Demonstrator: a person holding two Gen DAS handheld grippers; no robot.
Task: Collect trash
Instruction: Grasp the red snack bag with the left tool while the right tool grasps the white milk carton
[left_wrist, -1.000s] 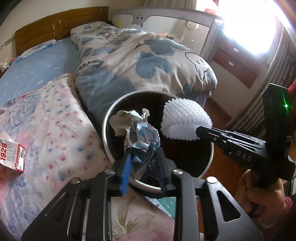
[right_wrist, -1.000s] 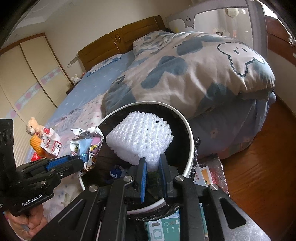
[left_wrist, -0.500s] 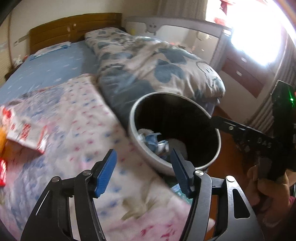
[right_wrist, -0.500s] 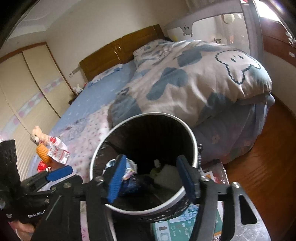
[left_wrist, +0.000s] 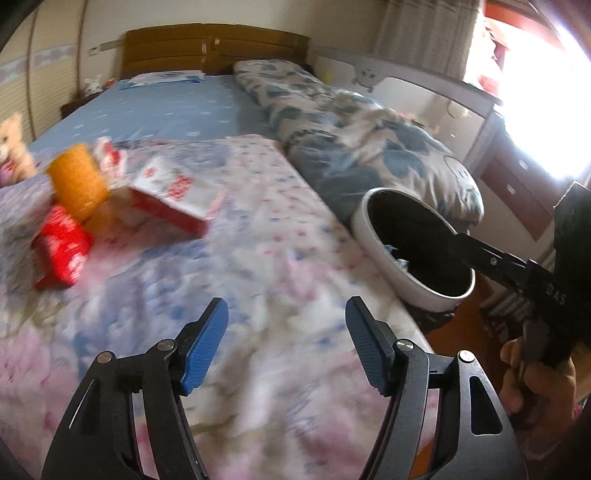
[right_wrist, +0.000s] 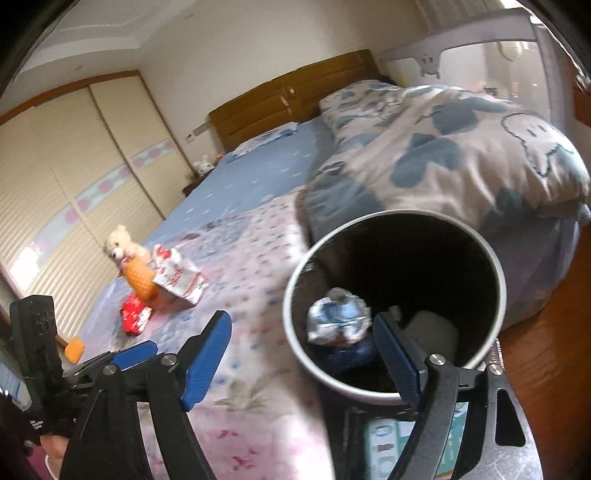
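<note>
A round white-rimmed bin (right_wrist: 295, 280) with a black liner stands beside the bed; it also shows in the left wrist view (left_wrist: 373, 242). Crumpled paper (right_wrist: 338, 319) and a white foam net (right_wrist: 432, 332) lie inside it. On the bed lie an orange foam net (left_wrist: 75, 182), a red-and-white carton (left_wrist: 170, 197) and a red packet (left_wrist: 61, 249). My left gripper (left_wrist: 286, 345) is open and empty over the flowered blanket. My right gripper (right_wrist: 303, 356) is open and empty at the bin's near rim.
A teddy bear (right_wrist: 118, 245) sits by the orange net. A folded blue-patterned duvet (left_wrist: 362, 151) lies on the bed behind the bin. A flat box (right_wrist: 384, 439) lies under the bin. Wardrobe doors (right_wrist: 66, 173) stand at the left, wooden floor (right_wrist: 546, 369) at the right.
Both grippers opened and dropped the crumpled paper and the white foam net into the bin. The left gripper then swung left over the bed, bringing the carton, orange net and red packet into view.
</note>
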